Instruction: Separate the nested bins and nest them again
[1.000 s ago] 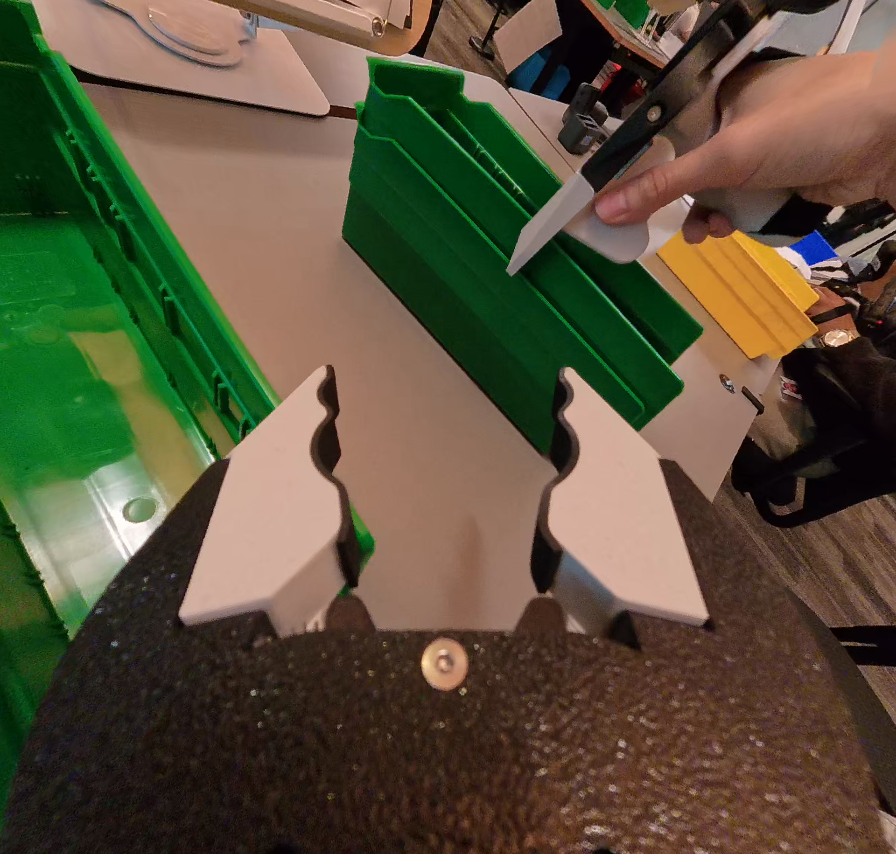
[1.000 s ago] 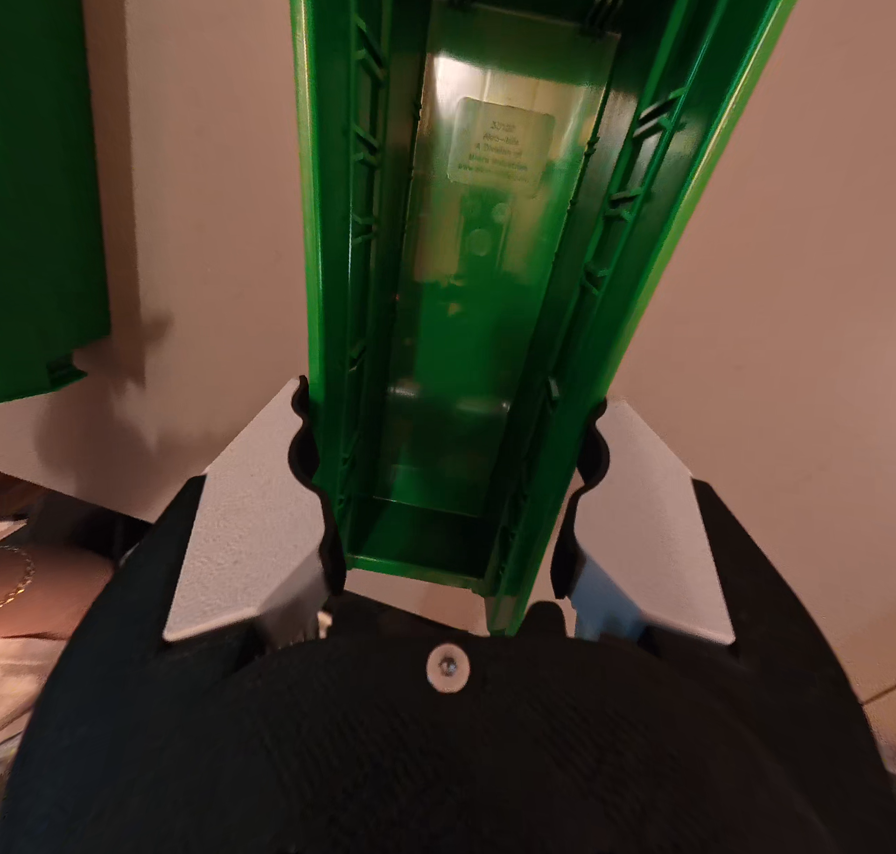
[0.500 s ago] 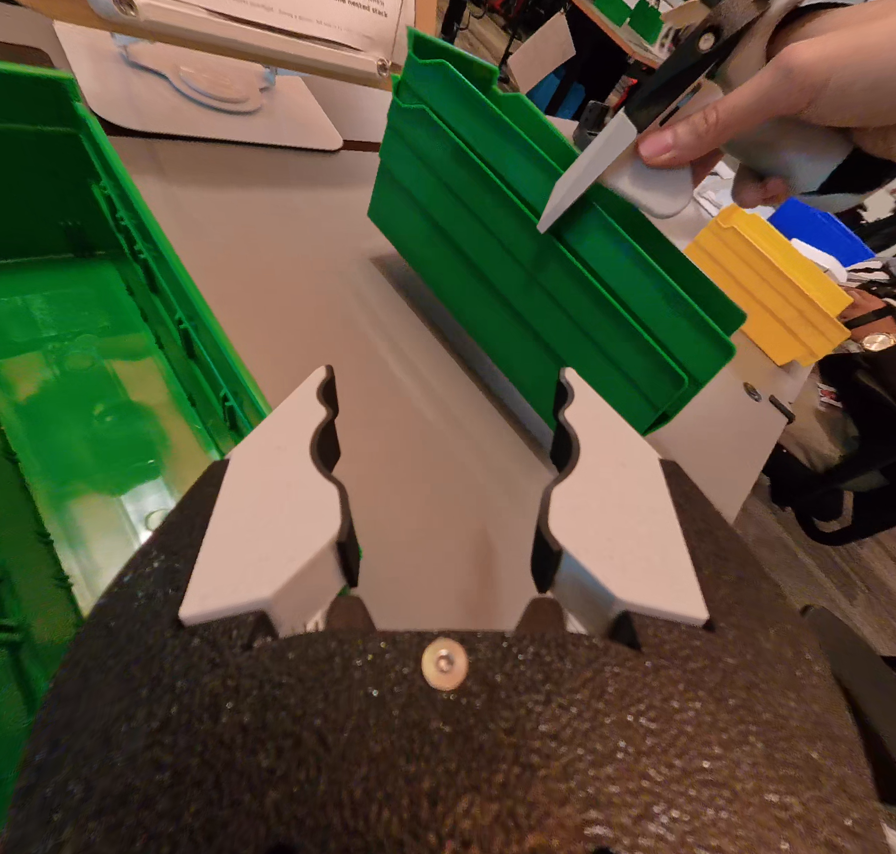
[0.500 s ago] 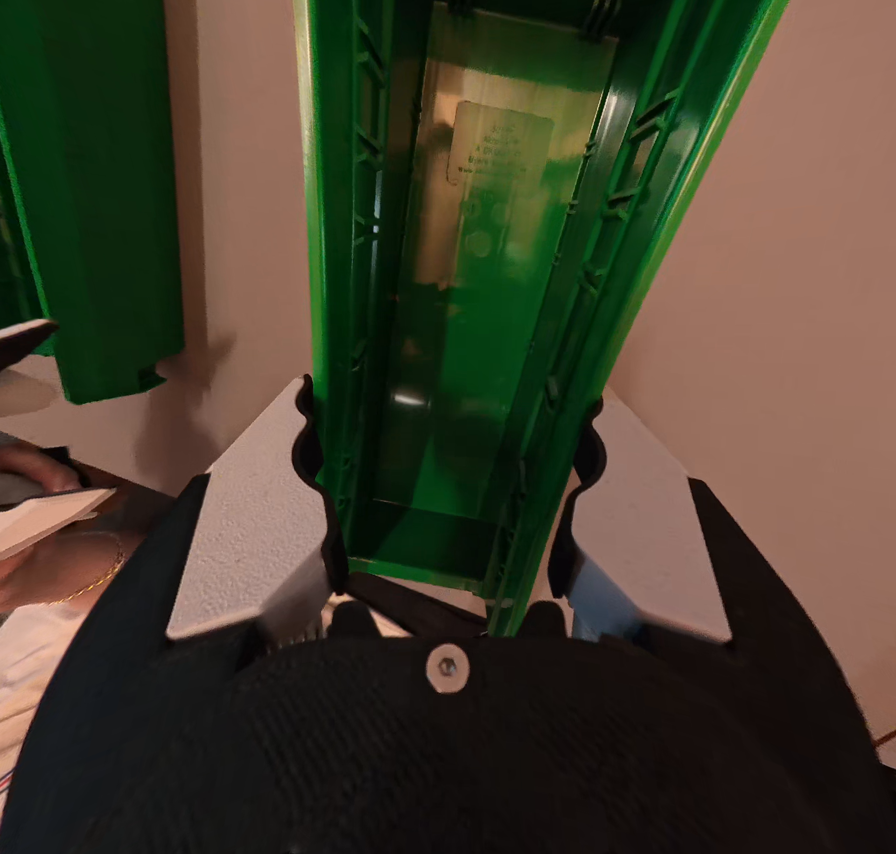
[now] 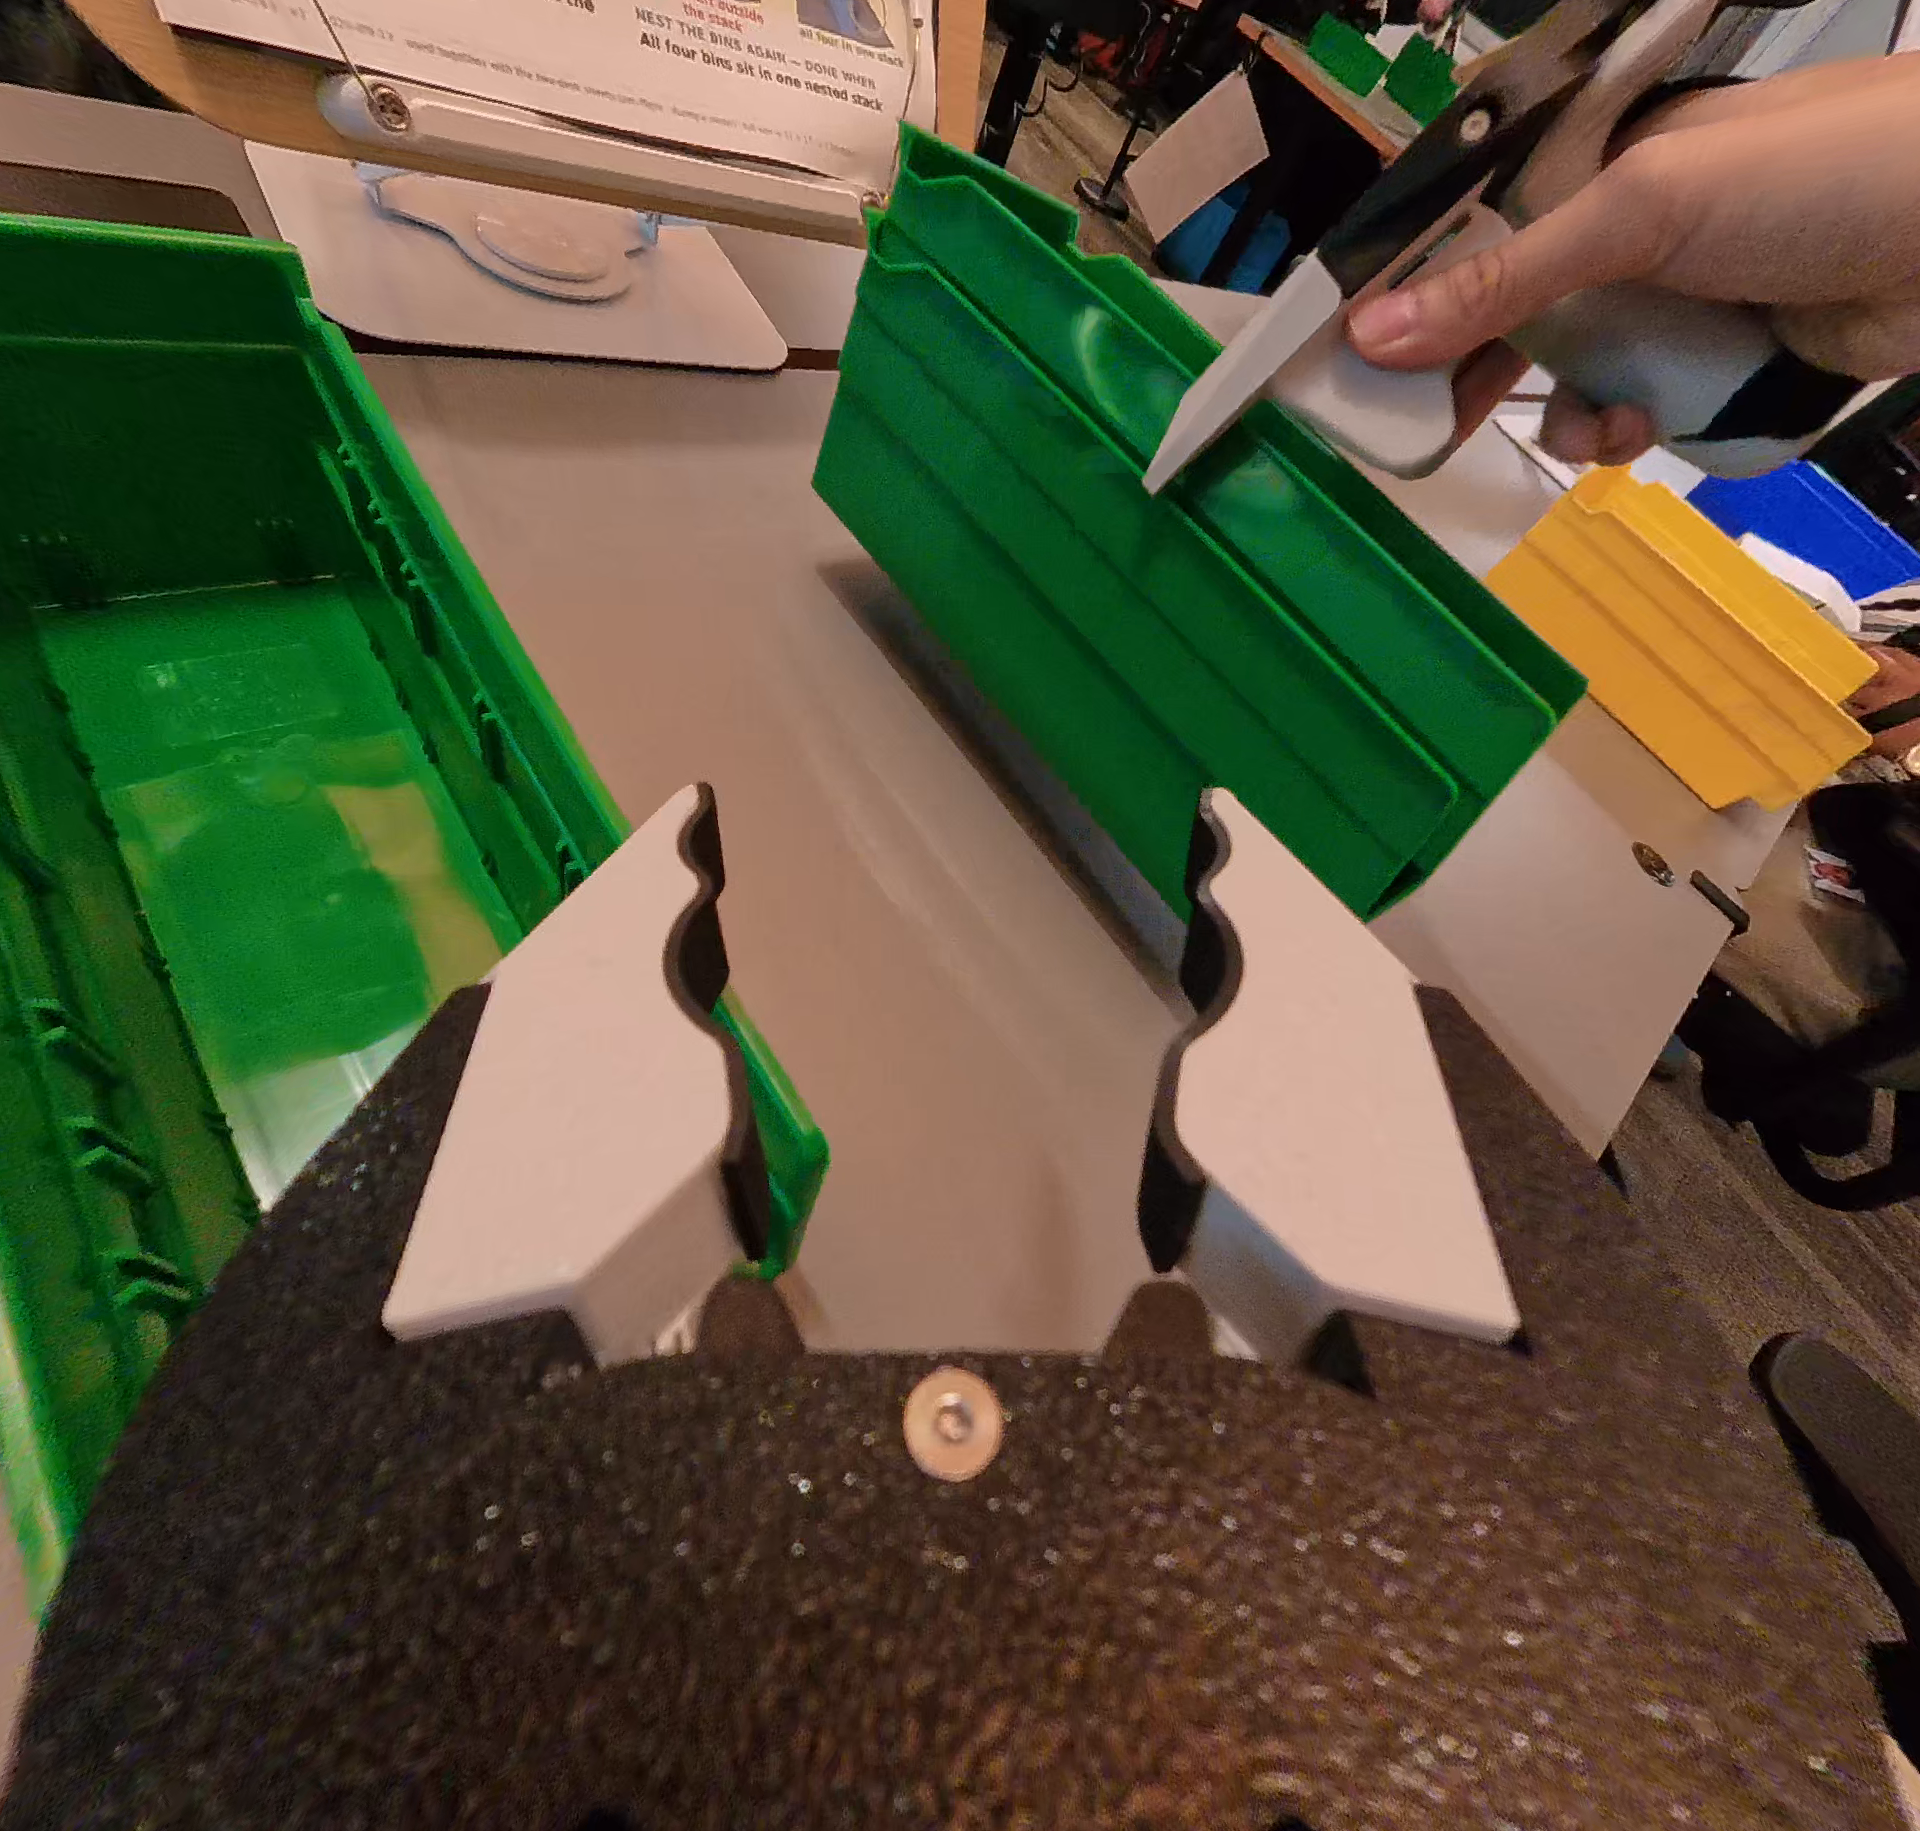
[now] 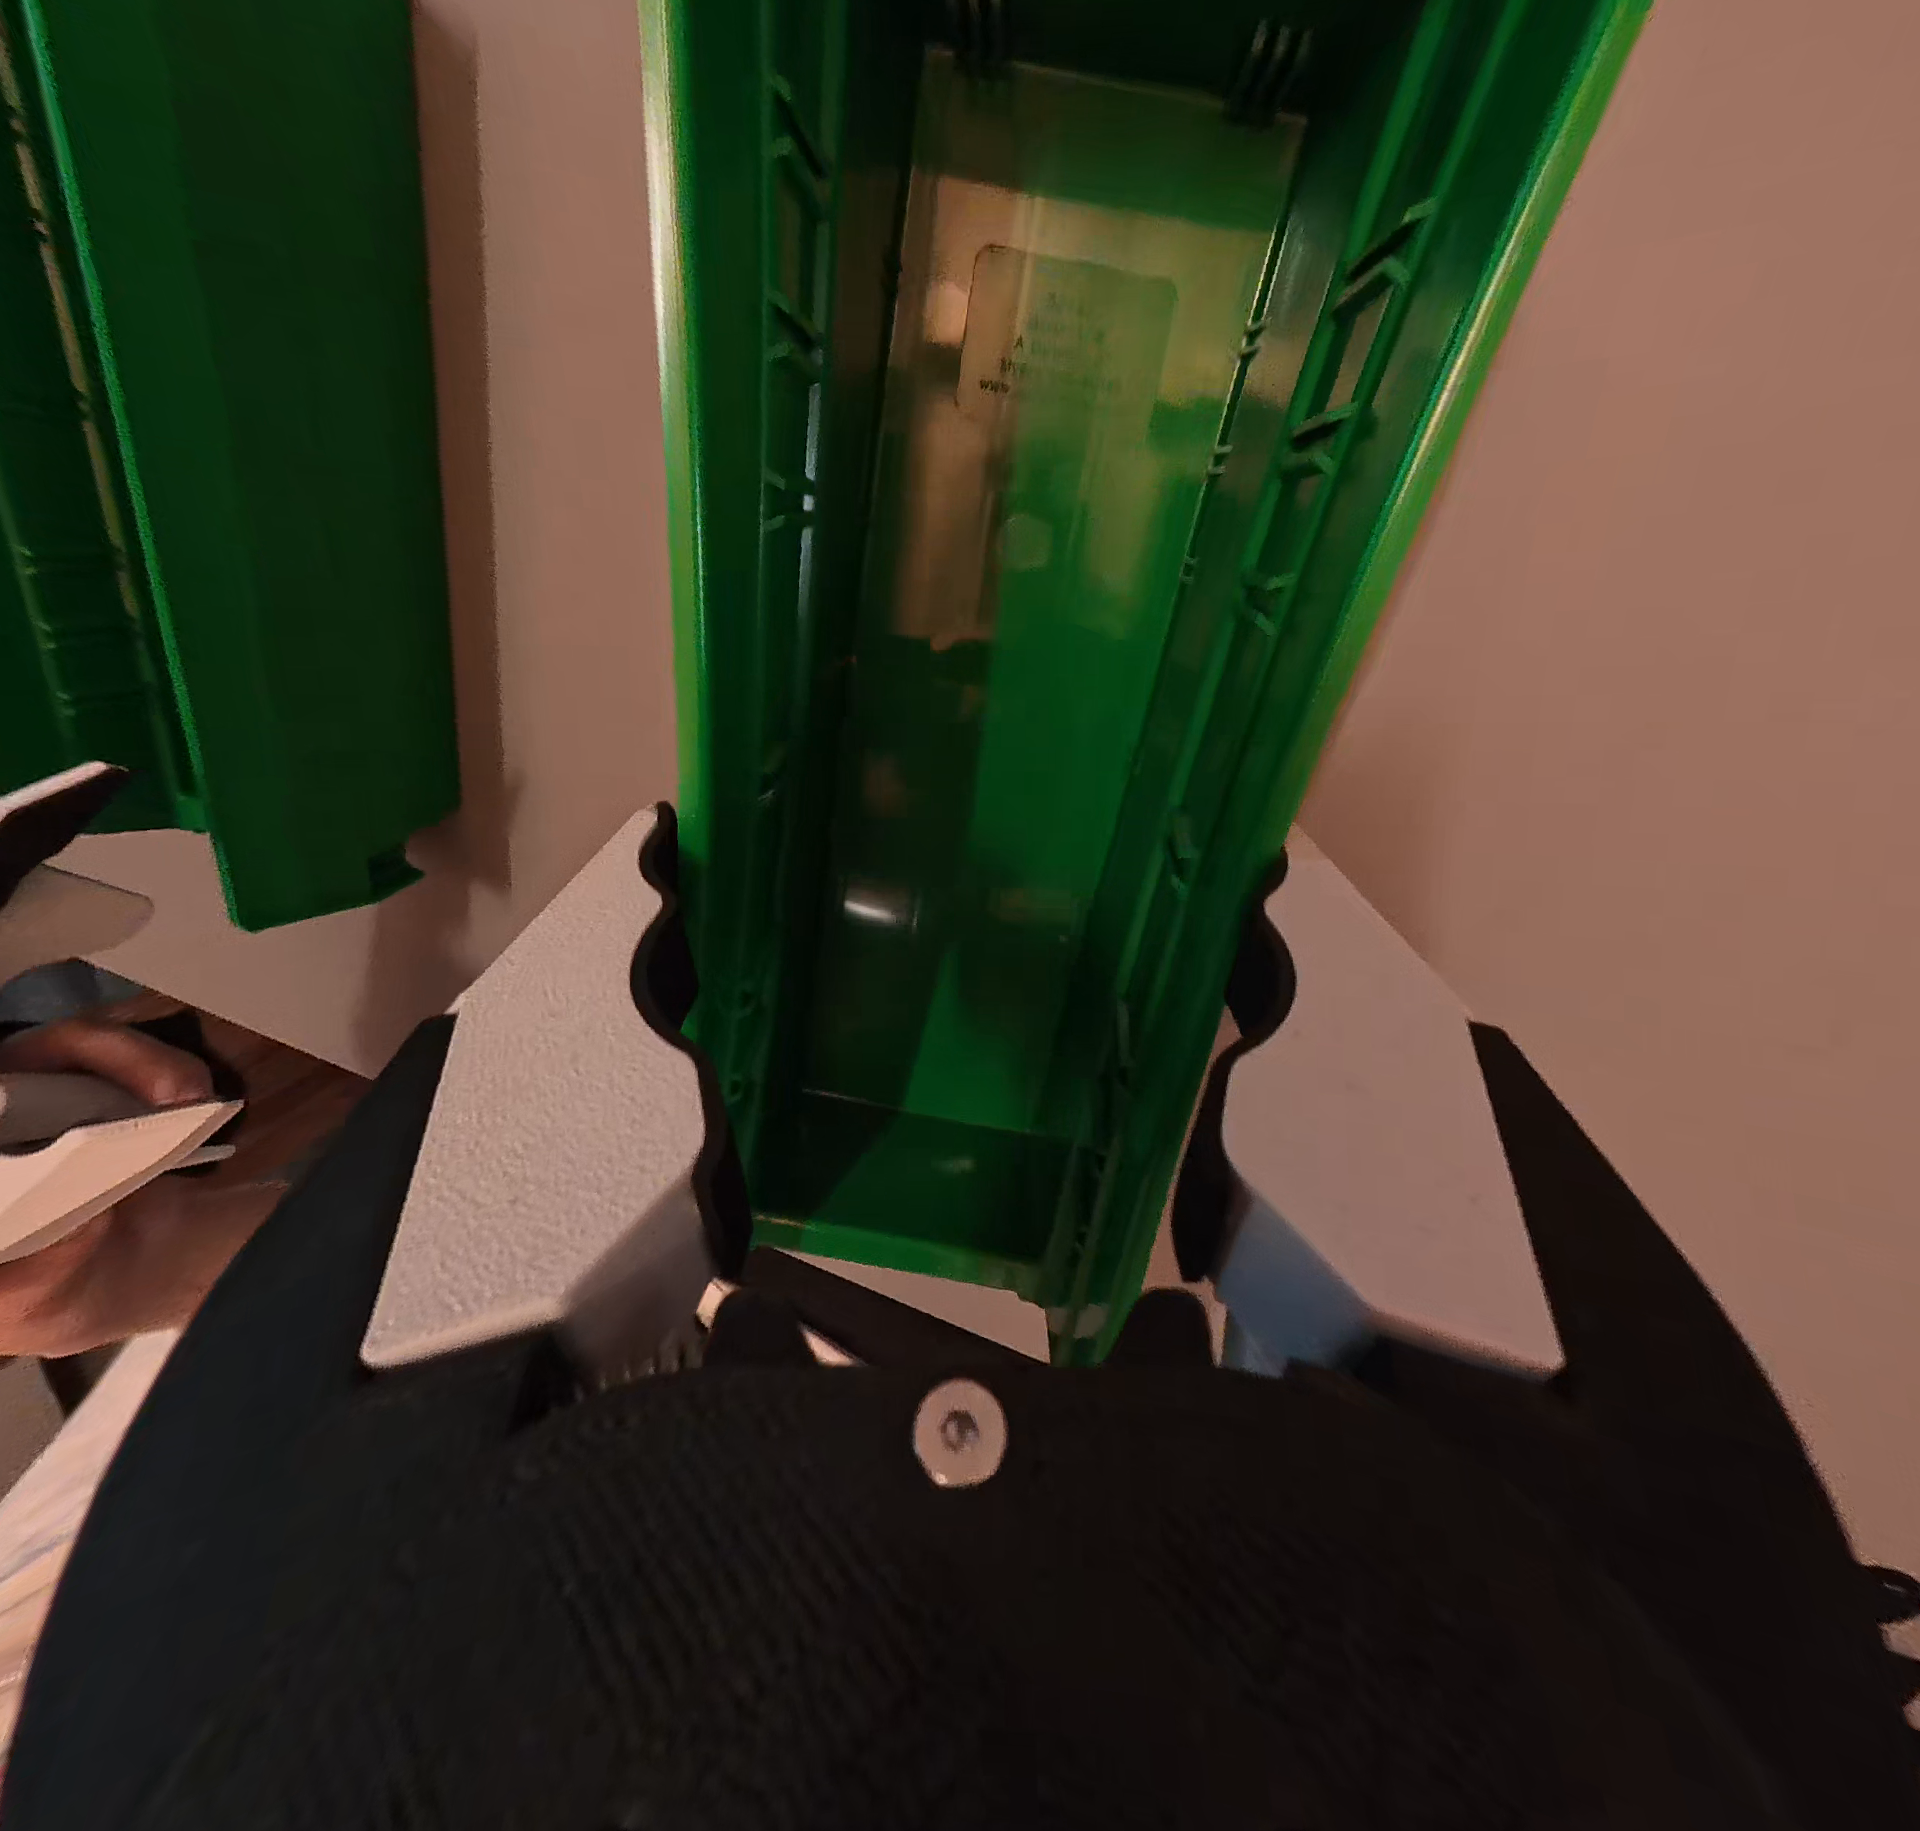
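Note:
A stack of nested green bins (image 5: 1091,576) hangs tilted above the table with its shadow under it. My right gripper (image 6: 966,836) is shut on the stack's near end, one pad on each outer wall; one finger (image 5: 1236,389) shows at its rim in the left wrist view. A single green bin (image 5: 208,742) stands open on the table at the left, and it also shows in the right wrist view (image 6: 260,431). My left gripper (image 5: 956,805) is open and empty, low over the table between bin and stack. The single bin's rim lies just inside its left finger.
A stand with an instruction sheet (image 5: 540,5) and its flat base (image 5: 520,295) are at the back. Yellow bins (image 5: 1683,659) and a blue bin (image 5: 1808,524) sit beyond the table's right edge (image 5: 1558,950). A hand (image 5: 1662,243) holds the right gripper.
The right gripper has lifted the stack off the table and carried it toward the single bin. The left gripper stays open and has drawn back a little.

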